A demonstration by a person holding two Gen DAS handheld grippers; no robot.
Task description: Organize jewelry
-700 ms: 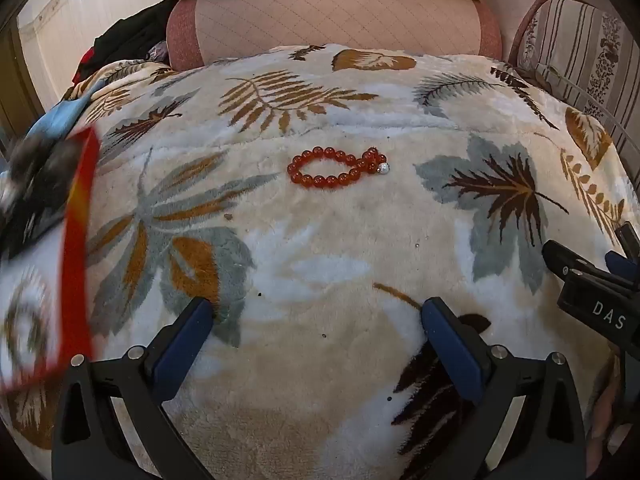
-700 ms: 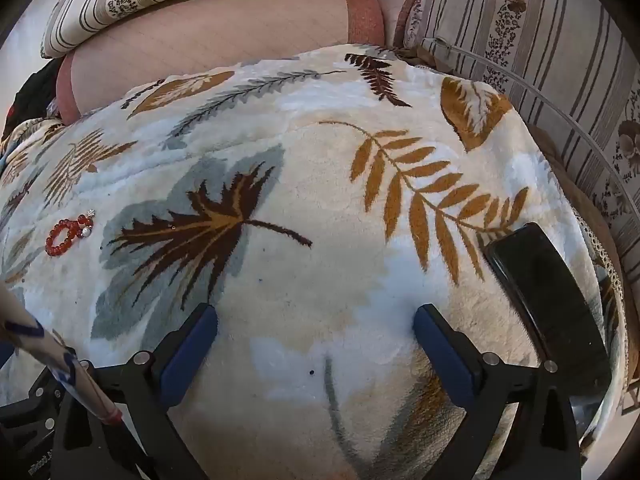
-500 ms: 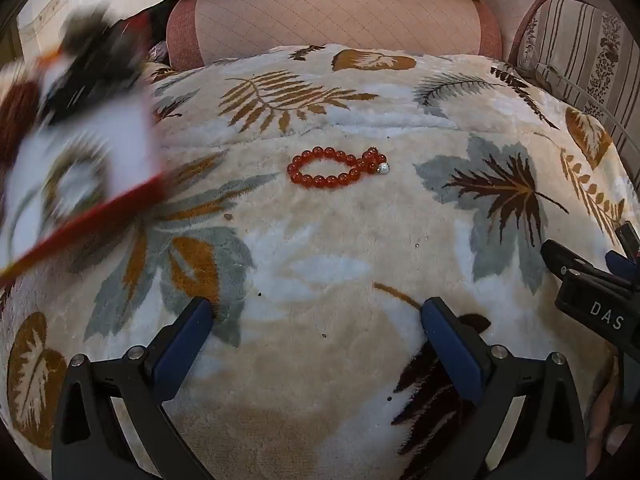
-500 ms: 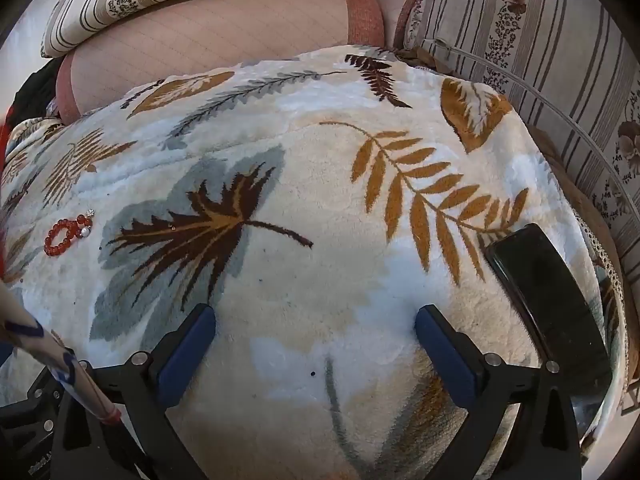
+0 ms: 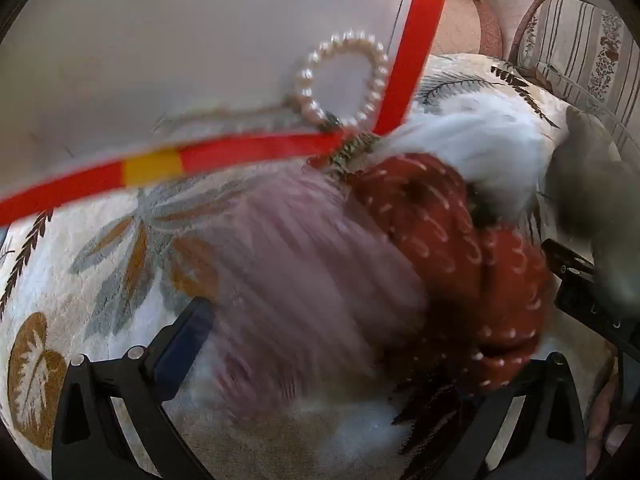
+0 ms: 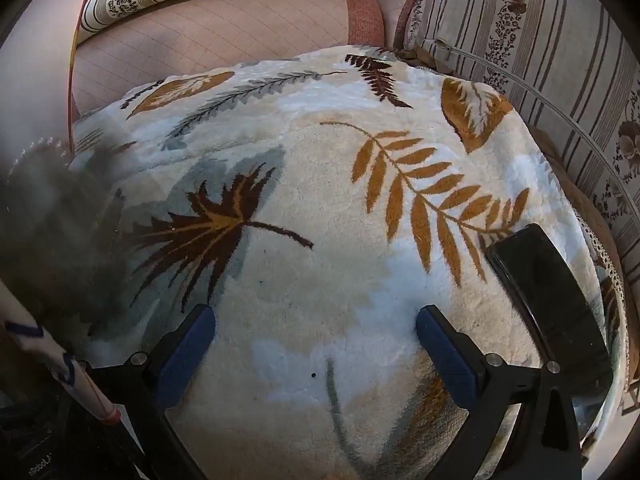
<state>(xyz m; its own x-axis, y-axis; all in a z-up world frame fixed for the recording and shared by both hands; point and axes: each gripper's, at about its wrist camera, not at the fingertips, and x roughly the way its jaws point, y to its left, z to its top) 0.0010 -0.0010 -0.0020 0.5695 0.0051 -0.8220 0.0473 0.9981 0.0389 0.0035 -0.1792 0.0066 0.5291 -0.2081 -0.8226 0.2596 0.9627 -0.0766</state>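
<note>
Here, the right tongs are seen spread wide and empty over the leaf-patterned blanket, a black phone lying just right of them. The left tongs are largely covered by a blurred hand in a red sleeve; only the left finger shows, so their spread cannot be told. A pearl bracelet is seen on a white, red-edged card above them.

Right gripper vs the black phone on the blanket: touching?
Apart. The right wrist view shows the right gripper open over bare blanket, with the black phone lying beyond the right-hand jaw across a visible strip of blanket.
</note>
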